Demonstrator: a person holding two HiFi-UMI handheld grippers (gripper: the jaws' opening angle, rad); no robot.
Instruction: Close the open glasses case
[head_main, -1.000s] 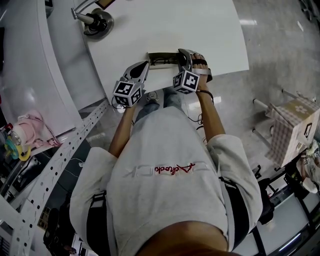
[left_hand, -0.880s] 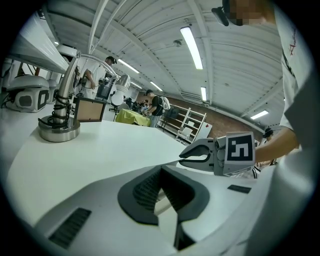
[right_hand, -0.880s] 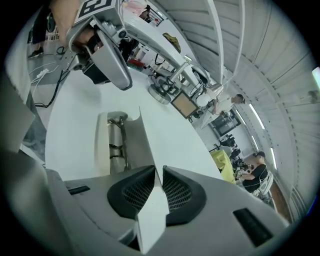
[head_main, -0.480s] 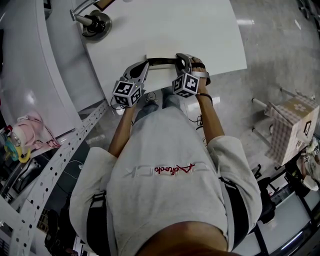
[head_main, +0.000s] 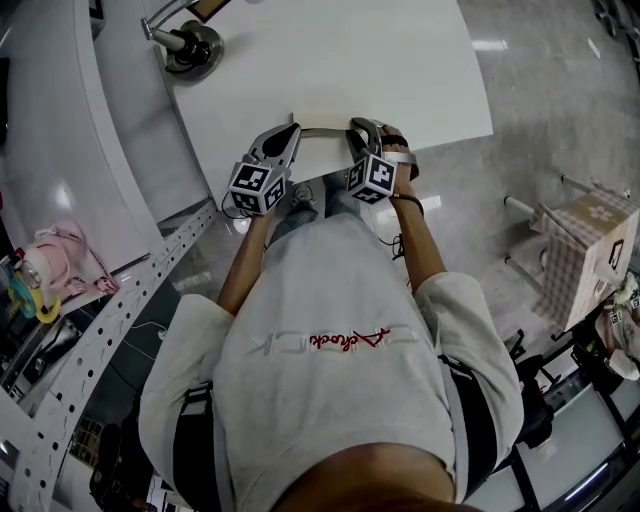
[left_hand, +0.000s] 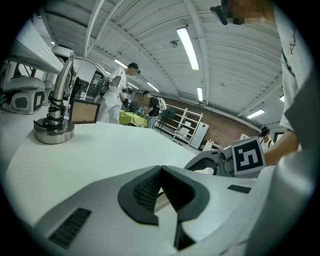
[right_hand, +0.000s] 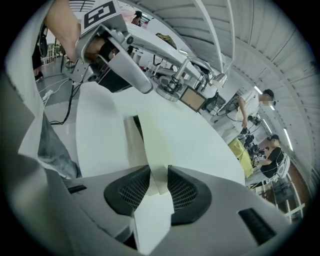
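Working at the table's near edge, keep the case clamped at its left end in your left gripper, and since your right gripper's jaws have just been opening around the lid, back off squarely, then press it shut.

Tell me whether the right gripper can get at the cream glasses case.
Likely yes: the right gripper has just been opening its jaws with the cream glasses case between them, nothing blocking.

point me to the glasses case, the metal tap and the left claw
glasses case (right_hand: 154, 150): right gripper view, on its pale lid
metal tap (left_hand: 54, 132): left gripper view, on its round base
left claw (left_hand: 160, 171): left gripper view, where its two tips meet
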